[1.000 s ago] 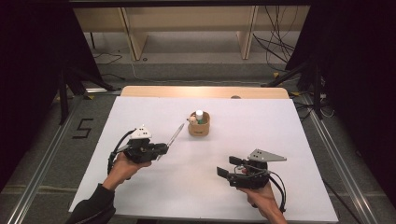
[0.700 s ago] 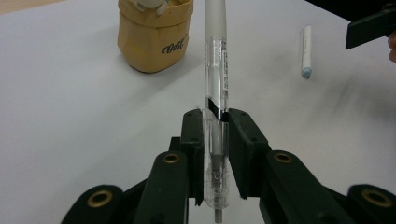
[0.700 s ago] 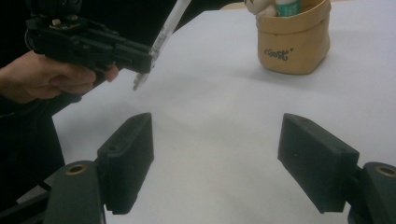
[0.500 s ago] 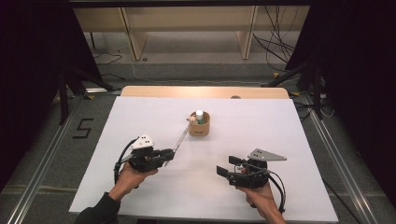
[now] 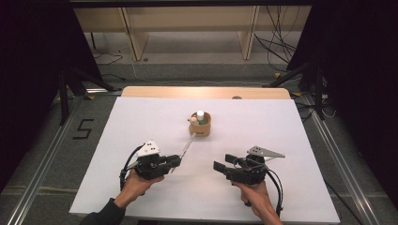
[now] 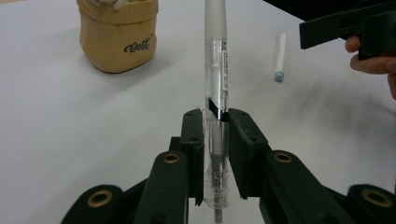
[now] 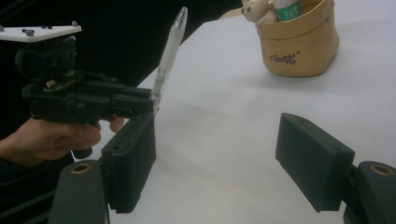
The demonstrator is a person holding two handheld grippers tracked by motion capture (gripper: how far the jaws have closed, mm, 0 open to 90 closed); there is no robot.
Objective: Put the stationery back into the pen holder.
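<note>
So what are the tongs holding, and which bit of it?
The left tongs pinch a pen near its back end, between both pads. The right tongs are open and hold nothing.

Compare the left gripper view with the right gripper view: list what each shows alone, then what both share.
Left gripper view alone: a small white stick with a pale blue tip lying on the white table.

Right gripper view alone: the right claw with jaws wide open, and the left claw seen from outside.

Shared: the translucent white pen clamped in the left claw, and the tan pouch-shaped pen holder.
</note>
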